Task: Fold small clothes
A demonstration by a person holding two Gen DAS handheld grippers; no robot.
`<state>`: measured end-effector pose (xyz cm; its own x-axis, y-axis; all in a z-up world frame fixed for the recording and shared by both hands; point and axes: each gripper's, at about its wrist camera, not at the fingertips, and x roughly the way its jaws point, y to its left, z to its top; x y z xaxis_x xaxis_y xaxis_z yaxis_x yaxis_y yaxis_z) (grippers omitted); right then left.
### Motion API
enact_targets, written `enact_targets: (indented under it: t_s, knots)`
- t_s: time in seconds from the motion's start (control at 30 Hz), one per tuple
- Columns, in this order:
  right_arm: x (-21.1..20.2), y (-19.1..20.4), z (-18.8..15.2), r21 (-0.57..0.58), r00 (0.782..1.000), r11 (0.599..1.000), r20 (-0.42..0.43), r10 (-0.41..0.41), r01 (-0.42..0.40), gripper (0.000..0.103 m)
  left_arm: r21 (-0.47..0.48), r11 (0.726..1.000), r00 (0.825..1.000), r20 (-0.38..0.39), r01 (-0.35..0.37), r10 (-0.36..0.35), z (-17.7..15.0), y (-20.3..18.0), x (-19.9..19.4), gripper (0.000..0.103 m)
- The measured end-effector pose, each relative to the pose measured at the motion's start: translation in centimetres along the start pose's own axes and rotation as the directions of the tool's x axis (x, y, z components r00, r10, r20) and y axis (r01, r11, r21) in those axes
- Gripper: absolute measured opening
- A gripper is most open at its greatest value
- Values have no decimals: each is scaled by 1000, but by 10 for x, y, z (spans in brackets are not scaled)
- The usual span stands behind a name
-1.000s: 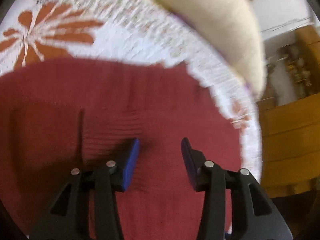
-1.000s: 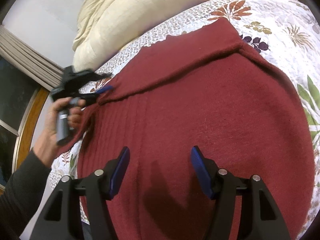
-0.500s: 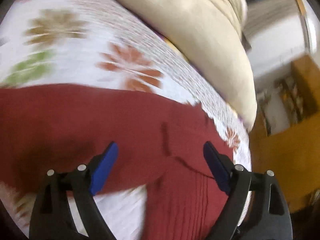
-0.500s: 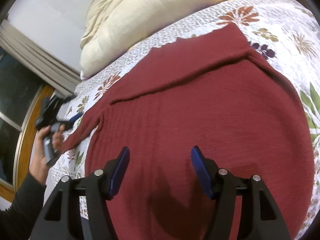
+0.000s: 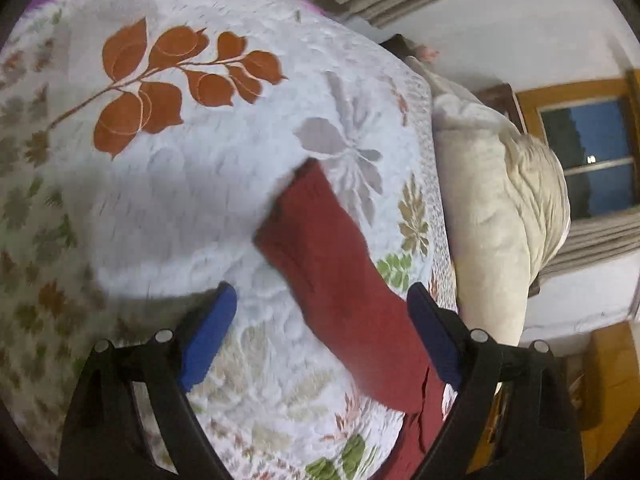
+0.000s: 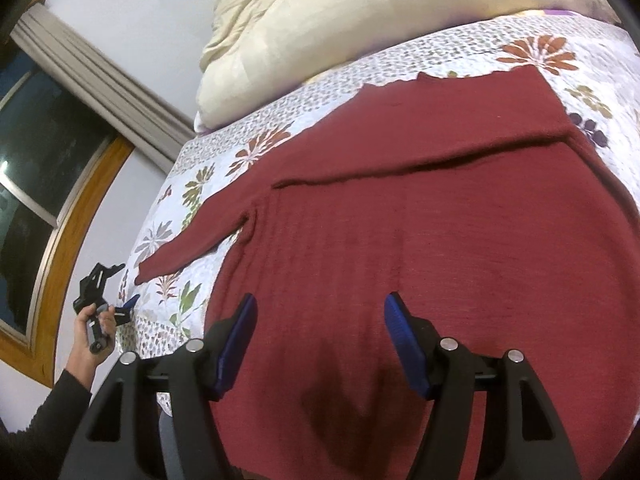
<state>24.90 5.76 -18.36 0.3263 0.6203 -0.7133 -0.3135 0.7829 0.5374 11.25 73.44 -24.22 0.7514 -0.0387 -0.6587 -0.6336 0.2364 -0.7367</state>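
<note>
A dark red knitted sweater (image 6: pixel 420 240) lies flat on the floral bedspread (image 6: pixel 192 304), its top part folded over. One sleeve (image 6: pixel 192 244) stretches out to the left across the bedspread. In the left wrist view that sleeve (image 5: pixel 332 276) runs between the fingers of my left gripper (image 5: pixel 320 304), which is open and holds nothing. My right gripper (image 6: pixel 320 312) hovers open above the sweater's lower body. In the right wrist view the left gripper (image 6: pixel 100 296) appears far left, held by a hand beyond the bed's edge.
A cream pillow (image 6: pixel 380 28) lies at the head of the bed, also seen as a cream pillow (image 5: pixel 500 216) on the right. A window with a wooden frame (image 6: pixel 60 240) and curtains (image 6: pixel 100 76) stand to the left of the bed.
The left gripper opened, let go of the sleeve and pulled back left beyond the bed's edge; the sleeve now lies stretched out. The right gripper has hardly moved.
</note>
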Motion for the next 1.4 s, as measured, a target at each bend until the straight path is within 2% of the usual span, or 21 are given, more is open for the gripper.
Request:
enact_targets:
  t_s: [0.1,0.13,0.17,0.2,0.23,0.27,0.33,0.57,0.7,0.87,1.0,1.1,1.2,1.3,1.4]
  knots:
    - [4,8,2,-17,1000,1000,-5,-10,10,67,37,999,1000,0,-21,21,7,-4,10,86]
    - [7,10,3,-17,1000,1000,-10,-11,11,67,50,998,1000,4,-27,27,9,-7,14,81]
    - [9,12,4,-17,1000,1000,-16,-12,12,67,67,997,999,5,-34,34,12,-8,15,71]
    - [10,13,3,-20,1000,1000,-18,-13,12,67,114,991,997,-14,-68,70,14,-13,19,39]
    - [13,16,3,-27,1000,1000,-22,-13,12,68,135,986,994,-31,-98,103,15,-10,21,19]
    - [14,19,3,-38,1000,999,-26,-13,12,68,153,980,990,-39,-130,137,17,-10,20,15]
    - [19,24,6,-58,999,998,-33,-14,12,68,175,977,991,-42,-121,130,19,-14,17,8]
    - [28,35,20,-87,1000,996,-30,4,-6,68,320,946,997,-33,-59,73,10,-76,-4,7]
    - [17,30,30,-61,1000,998,0,15,-15,68,449,893,999,-47,31,-11,-10,-150,-4,7]
    - [1,14,38,-21,1000,1000,15,21,-21,68,581,804,990,-129,128,-65,-62,-236,25,7]
    - [-8,-3,41,15,1000,1000,25,9,-10,68,668,715,974,-211,205,-82,-121,-300,62,7]
    - [-16,-17,41,36,999,999,36,-1,0,68,702,668,961,-268,247,-74,-165,-328,93,7]
    - [-18,-36,42,73,999,997,32,-6,4,68,721,633,943,-329,282,-46,-210,-345,127,7]
    - [-17,-56,45,112,1000,994,18,-1,-1,68,733,609,926,-378,302,-3,-249,-350,163,7]
    - [-12,-71,51,139,1000,990,-8,17,-16,69,735,602,905,-423,313,45,-280,-339,198,7]
